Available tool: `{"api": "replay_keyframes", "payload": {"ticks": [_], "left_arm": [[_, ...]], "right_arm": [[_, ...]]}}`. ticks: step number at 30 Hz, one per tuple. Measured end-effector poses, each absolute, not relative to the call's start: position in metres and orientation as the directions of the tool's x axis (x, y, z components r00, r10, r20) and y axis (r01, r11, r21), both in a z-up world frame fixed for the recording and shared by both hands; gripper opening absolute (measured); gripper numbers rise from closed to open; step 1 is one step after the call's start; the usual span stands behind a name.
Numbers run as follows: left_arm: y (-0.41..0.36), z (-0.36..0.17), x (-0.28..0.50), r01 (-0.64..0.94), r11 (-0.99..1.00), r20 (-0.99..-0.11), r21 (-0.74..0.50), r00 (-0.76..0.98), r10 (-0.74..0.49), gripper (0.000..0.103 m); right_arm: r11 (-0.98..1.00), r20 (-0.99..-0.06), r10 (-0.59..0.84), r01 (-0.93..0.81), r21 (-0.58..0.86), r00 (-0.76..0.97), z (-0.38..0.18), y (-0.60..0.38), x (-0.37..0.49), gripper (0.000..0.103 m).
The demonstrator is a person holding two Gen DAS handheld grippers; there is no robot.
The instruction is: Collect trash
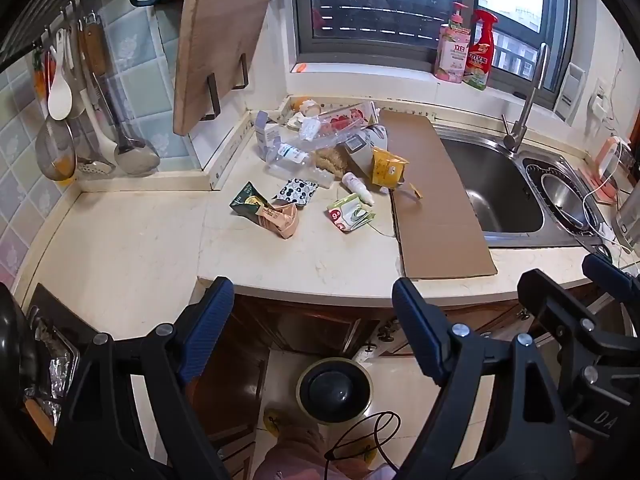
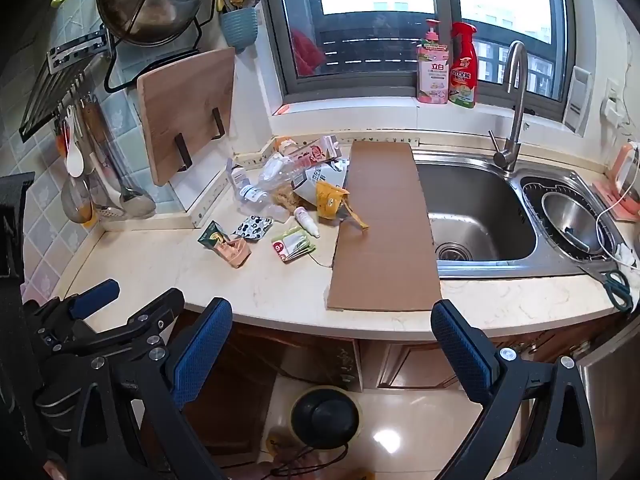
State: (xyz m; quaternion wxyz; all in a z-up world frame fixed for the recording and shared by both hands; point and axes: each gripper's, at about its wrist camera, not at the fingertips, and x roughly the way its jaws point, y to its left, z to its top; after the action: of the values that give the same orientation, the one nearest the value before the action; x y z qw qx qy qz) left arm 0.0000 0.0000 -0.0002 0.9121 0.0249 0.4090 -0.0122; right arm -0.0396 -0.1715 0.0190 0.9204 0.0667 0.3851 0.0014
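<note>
Trash lies heaped at the back of the countertop (image 1: 120, 256): a clear plastic bottle (image 1: 292, 156), a milk carton (image 1: 344, 116), a yellow packet (image 1: 386, 166), a small white tube (image 1: 358, 188), a black-and-white wrapper (image 1: 298, 191), a green and tan wrapper (image 1: 268, 212) and a folded red-and-green leaflet (image 1: 350, 213). The same heap (image 2: 296, 188) shows in the right wrist view. A flat cardboard sheet (image 1: 430, 196) lies beside it. A round bin (image 1: 334, 390) with a dark liner stands on the floor below. My left gripper (image 1: 312, 308) and right gripper (image 2: 332, 334) both hover open and empty before the counter edge.
A steel sink (image 2: 476, 216) with a tall tap (image 2: 514, 104) sits right of the cardboard. Scissors (image 2: 614, 284) lie at the counter's right. A wooden cutting board (image 1: 218, 56) leans on the tiled wall, with hanging utensils (image 1: 80, 120) left. Two spray bottles (image 1: 466, 50) stand on the sill.
</note>
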Motion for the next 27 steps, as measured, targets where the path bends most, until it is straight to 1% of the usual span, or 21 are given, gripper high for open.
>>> {"api": "replay_keyframes", "payload": {"ticks": [3, 4, 12, 16, 27], "left_arm": [[-0.001, 0.000, -0.001, 0.041, 0.999, -0.748, 0.032, 0.663, -0.003, 0.080], [0.004, 0.000, 0.000, 0.045, 0.999, -0.750, 0.012, 0.661, -0.021, 0.079], [-0.002, -0.013, 0.005, 0.060, 0.998, -0.752, 0.021, 0.659, -0.024, 0.075], [-0.006, -0.008, 0.009, 0.072, 0.997, -0.759, 0.026, 0.650, -0.028, 0.074], [-0.008, -0.005, 0.011, 0.073, 0.997, -0.764, 0.025, 0.645, -0.028, 0.074]], "right_arm": [[0.991, -0.711, 0.058, 0.044, 0.125, 0.701, 0.019, -0.172, -0.039, 0.101], [0.990, -0.712, 0.060, 0.050, 0.132, 0.700, 0.019, -0.173, -0.038, 0.101], [0.992, -0.710, 0.045, 0.053, 0.115, 0.703, 0.018, -0.172, -0.033, 0.101], [0.992, -0.712, 0.044, 0.056, 0.117, 0.701, 0.016, -0.176, -0.031, 0.101], [0.989, -0.708, 0.046, 0.068, 0.132, 0.705, 0.016, -0.183, -0.027, 0.101]]}}
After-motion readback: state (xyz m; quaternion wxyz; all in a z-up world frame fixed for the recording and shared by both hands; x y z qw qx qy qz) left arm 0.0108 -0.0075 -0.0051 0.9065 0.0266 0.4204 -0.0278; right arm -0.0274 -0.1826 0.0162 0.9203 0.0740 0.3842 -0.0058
